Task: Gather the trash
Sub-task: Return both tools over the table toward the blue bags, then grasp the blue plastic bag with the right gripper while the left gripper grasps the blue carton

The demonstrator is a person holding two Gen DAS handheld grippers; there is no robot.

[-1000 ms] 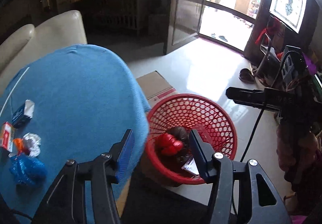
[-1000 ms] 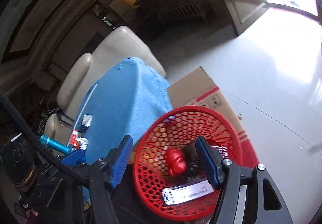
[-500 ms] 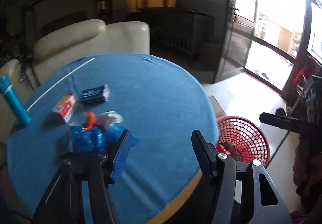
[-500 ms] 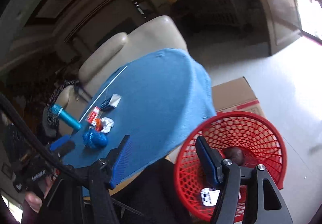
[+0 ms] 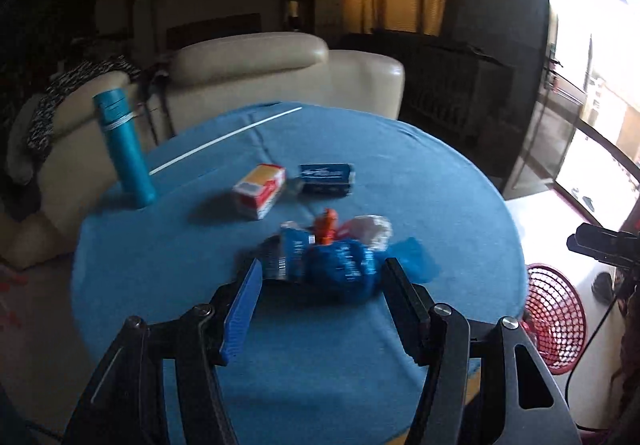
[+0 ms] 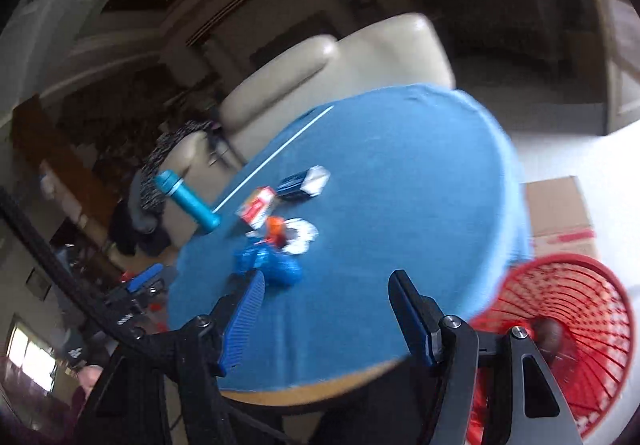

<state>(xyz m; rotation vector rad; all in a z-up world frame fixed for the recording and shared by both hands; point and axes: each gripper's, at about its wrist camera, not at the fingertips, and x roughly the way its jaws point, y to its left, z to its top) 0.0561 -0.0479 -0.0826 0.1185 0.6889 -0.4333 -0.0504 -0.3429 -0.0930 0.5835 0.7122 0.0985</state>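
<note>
A crumpled blue wrapper [image 5: 340,265] lies on the round blue table [image 5: 440,185], with an orange scrap [image 5: 326,231] and white crumpled paper [image 5: 372,229] just behind it. A red-and-yellow box [image 5: 260,191] and a dark blue box [image 5: 326,179] lie farther back. My left gripper [image 5: 322,309] is open, its fingertips on either side of the blue wrapper, not closed on it. My right gripper [image 6: 326,313] is open and empty above the table's near edge; the blue wrapper [image 6: 272,265] is ahead to its left. The red mesh basket [image 6: 572,321] stands on the floor to the right and holds trash.
A teal bottle [image 5: 122,149] stands upright at the table's left edge. A cream sofa [image 5: 280,65] is behind the table. A cardboard box [image 6: 560,213] sits on the floor beside the basket. A tripod-mounted camera [image 5: 600,245] stands at the right.
Both grippers have swung away from the red basket to the table. The left gripper has come close to the blue wrapper, which now sits between its open fingers.
</note>
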